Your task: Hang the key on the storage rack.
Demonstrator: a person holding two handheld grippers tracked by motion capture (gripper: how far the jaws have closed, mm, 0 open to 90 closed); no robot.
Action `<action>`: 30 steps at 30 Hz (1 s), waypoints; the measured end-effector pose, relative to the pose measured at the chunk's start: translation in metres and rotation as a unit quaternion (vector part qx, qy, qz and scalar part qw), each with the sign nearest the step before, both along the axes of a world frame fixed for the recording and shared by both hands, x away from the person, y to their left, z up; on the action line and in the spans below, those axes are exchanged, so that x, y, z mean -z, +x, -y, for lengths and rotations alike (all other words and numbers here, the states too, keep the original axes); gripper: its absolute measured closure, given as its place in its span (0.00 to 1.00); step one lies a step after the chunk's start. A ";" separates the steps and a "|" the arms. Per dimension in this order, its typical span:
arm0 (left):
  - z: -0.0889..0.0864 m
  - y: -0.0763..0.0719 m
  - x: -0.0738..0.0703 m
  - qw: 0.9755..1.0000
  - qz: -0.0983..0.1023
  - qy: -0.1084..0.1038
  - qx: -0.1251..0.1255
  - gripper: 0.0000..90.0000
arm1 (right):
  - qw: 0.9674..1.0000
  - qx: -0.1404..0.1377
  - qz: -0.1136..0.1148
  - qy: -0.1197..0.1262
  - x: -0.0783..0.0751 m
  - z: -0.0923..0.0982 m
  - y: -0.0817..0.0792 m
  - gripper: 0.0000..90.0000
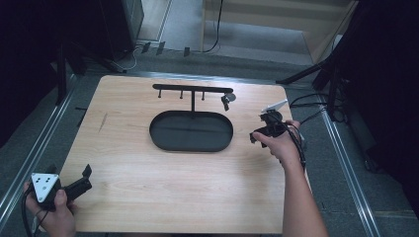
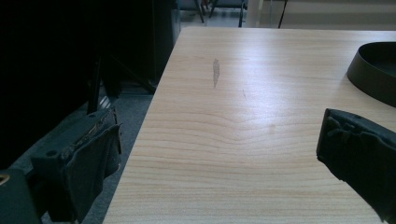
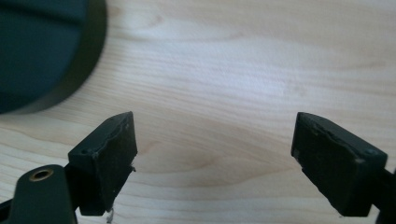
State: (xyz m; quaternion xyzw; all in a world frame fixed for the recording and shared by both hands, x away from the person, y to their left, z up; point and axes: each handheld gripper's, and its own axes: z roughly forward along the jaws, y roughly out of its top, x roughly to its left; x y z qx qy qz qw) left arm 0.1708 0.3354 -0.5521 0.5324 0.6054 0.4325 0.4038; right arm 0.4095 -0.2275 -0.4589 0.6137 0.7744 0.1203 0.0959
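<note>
Both grippers empty, jaws spread, over bare wood.
Right gripper (image 1: 262, 132) sits just off the 3 o'clock edge of the black oval tray (image 1: 190, 144), nothing between the jaws. Left gripper (image 1: 85, 178) rests at the table's (image 1: 148, 187) 7 o'clock corner, well apart from the tray. A small metal object (image 1: 227, 100) hangs at the hook stand's (image 1: 192, 91) 3 o'clock end.

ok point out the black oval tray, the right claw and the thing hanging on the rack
black oval tray (image 1: 157, 139), high view, left rim
right claw (image 3: 214, 158), right claw view, midway between tips
hanging thing (image 1: 226, 100), high view, its body
</note>
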 end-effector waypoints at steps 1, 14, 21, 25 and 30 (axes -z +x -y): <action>0.000 0.000 0.000 1.000 0.000 0.000 0.000 0.01 | 1.000 0.000 0.000 0.000 0.000 0.000 0.000 0.15; 0.001 0.000 0.000 1.000 0.001 0.002 0.002 0.01 | 1.000 0.013 -0.008 0.012 0.029 0.029 -0.025 0.00; 0.001 -0.001 0.000 1.000 0.001 0.001 0.000 0.00 | 1.000 0.004 0.011 0.013 0.038 0.035 -0.042 0.00; 0.001 0.000 0.000 1.000 0.002 0.001 0.001 0.00 | 1.000 0.003 0.016 0.013 0.045 0.039 -0.053 0.00; 0.001 -0.001 0.000 1.000 0.002 0.002 0.001 0.00 | 0.999 0.003 0.036 0.016 0.050 0.044 -0.070 0.00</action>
